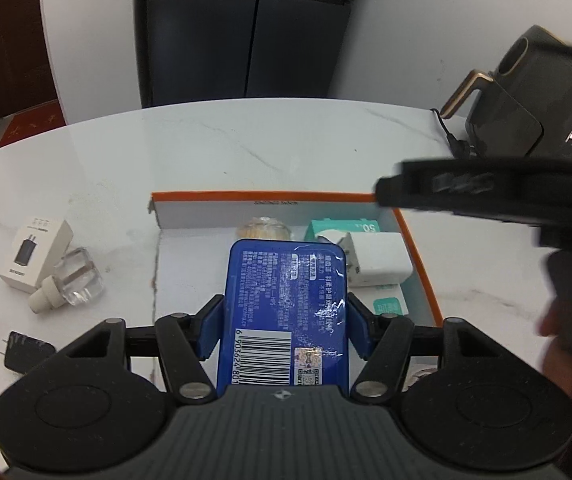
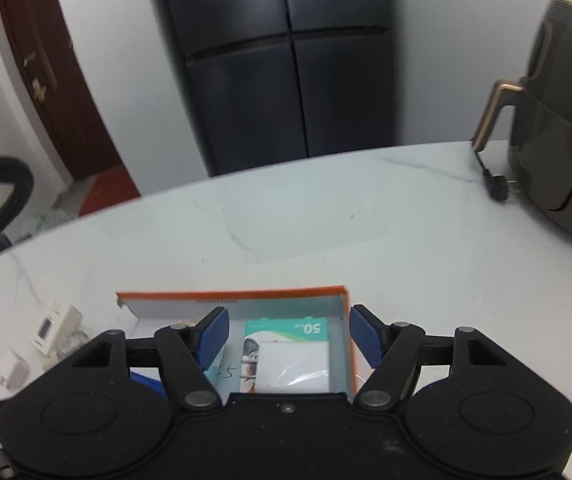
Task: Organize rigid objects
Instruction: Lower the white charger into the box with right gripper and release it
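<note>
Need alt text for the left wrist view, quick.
The left gripper holds a flat blue tin with a barcode over an orange-rimmed cardboard box on a white marble table. Chargers lie left.

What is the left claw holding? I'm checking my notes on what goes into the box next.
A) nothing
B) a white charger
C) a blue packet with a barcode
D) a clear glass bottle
C: the left claw has its blue pads pressed against both sides of the blue packet, barcode facing up, over the orange-edged box.
</note>
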